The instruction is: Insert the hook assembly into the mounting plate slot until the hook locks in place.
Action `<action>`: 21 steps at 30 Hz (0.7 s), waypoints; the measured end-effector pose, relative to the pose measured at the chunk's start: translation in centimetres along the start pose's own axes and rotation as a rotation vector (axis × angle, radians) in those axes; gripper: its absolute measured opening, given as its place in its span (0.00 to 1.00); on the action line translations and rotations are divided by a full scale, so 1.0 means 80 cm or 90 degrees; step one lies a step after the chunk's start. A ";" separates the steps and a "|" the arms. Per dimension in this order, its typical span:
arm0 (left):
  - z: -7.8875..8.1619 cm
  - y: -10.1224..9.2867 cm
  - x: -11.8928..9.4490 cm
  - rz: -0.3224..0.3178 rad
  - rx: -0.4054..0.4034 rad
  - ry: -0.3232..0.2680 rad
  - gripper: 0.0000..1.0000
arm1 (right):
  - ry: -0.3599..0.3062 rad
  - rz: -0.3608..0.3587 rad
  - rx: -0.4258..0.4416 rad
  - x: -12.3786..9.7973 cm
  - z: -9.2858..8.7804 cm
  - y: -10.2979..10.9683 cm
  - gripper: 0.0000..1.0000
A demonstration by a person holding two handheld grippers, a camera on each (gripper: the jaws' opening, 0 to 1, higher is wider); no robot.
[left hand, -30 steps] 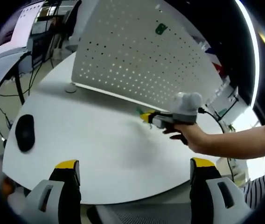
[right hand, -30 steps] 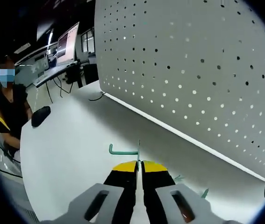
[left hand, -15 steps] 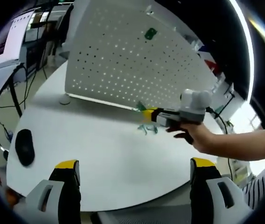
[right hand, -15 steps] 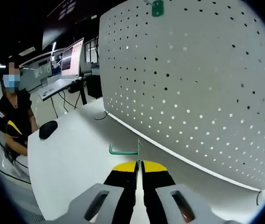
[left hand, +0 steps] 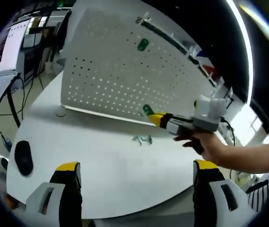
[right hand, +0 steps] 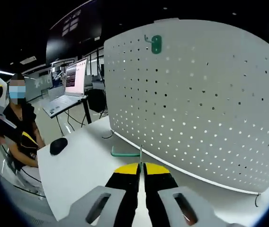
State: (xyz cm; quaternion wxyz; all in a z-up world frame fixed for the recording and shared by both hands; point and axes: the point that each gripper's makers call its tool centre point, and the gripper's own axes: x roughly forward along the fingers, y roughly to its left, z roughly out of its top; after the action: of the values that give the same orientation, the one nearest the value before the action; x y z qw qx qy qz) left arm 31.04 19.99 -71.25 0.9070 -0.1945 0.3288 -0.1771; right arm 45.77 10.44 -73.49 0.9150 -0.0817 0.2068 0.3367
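A white perforated mounting plate (left hand: pixel 125 71) (right hand: pixel 205 99) stands upright at the back of the round white table (left hand: pixel 101 161). One green hook (left hand: pixel 143 45) (right hand: pixel 156 43) hangs high on it. My right gripper (right hand: pixel 141 166) is shut on a green hook assembly (right hand: pixel 127 152), held in the air in front of the plate's lower part. In the left gripper view that gripper (left hand: pixel 159 119) shows with the hook (left hand: pixel 147 110) at its tip, close to the plate. Two loose green hooks (left hand: pixel 142 140) lie on the table below it. My left gripper (left hand: pixel 137 177) is open over the table's near edge.
A black mouse (left hand: pixel 23 158) (right hand: pixel 58 145) lies at the table's left side. Desks with monitors (right hand: pixel 75 78) stand beyond the table. A person (right hand: pixel 18 123) sits at the left. Cables (left hand: pixel 11 101) run along the left edge.
The right gripper has risen with the hook, off the table and toward the plate. The loose hooks stay on the table. Both cameras tilted up, showing more of the plate's top.
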 end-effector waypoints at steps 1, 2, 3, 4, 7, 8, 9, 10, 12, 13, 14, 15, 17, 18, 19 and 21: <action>0.003 -0.002 0.000 -0.004 -0.003 -0.004 1.00 | -0.009 0.002 0.005 -0.006 0.005 0.003 0.00; 0.006 -0.005 0.000 -0.008 -0.006 -0.008 1.00 | -0.015 0.004 0.007 -0.010 0.008 0.006 0.00; 0.010 -0.008 0.000 -0.015 -0.017 -0.014 1.00 | -0.019 0.007 0.012 -0.016 0.012 0.010 0.00; 0.012 -0.011 0.000 -0.021 -0.025 -0.018 1.00 | -0.024 0.009 0.020 -0.020 0.014 0.013 0.00; 0.021 -0.020 -0.001 -0.035 -0.042 -0.034 1.00 | -0.043 0.014 0.054 -0.035 0.021 0.021 0.00; 0.024 -0.022 -0.002 -0.038 -0.044 -0.037 1.00 | -0.050 0.017 0.067 -0.042 0.023 0.026 0.00; 0.026 -0.024 -0.003 -0.039 -0.045 -0.038 0.99 | -0.054 0.018 0.071 -0.047 0.025 0.028 0.00; 0.027 -0.025 -0.003 -0.041 -0.046 -0.037 0.99 | -0.062 0.024 0.083 -0.053 0.027 0.034 0.00; 0.030 -0.030 -0.005 -0.047 -0.050 -0.040 0.99 | -0.072 0.035 0.100 -0.063 0.031 0.044 0.00; 0.032 -0.031 -0.005 -0.050 -0.053 -0.043 0.99 | -0.075 0.039 0.102 -0.067 0.032 0.047 0.00; 0.034 -0.033 -0.006 -0.053 -0.057 -0.046 0.99 | -0.075 0.044 0.105 -0.073 0.032 0.052 0.00; 0.037 -0.034 -0.007 -0.055 -0.059 -0.050 0.99 | -0.081 0.049 0.111 -0.076 0.033 0.055 0.00; 0.041 -0.036 -0.010 -0.061 -0.061 -0.059 0.98 | -0.084 0.064 0.130 -0.082 0.034 0.063 0.00; 0.043 -0.038 -0.011 -0.062 -0.061 -0.061 0.98 | -0.086 0.067 0.138 -0.087 0.033 0.066 0.00; 0.044 -0.040 -0.011 -0.063 -0.060 -0.063 0.97 | -0.088 0.069 0.140 -0.090 0.033 0.069 0.00; 0.047 -0.045 -0.012 -0.070 -0.057 -0.067 0.96 | -0.094 0.076 0.151 -0.099 0.034 0.075 0.00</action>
State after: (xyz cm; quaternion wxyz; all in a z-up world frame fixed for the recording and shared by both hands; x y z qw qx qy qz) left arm 32.15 18.20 -66.44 0.9023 -0.2618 0.2774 -0.2010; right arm 37.27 11.19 -67.68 0.9094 0.0646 0.1818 0.3685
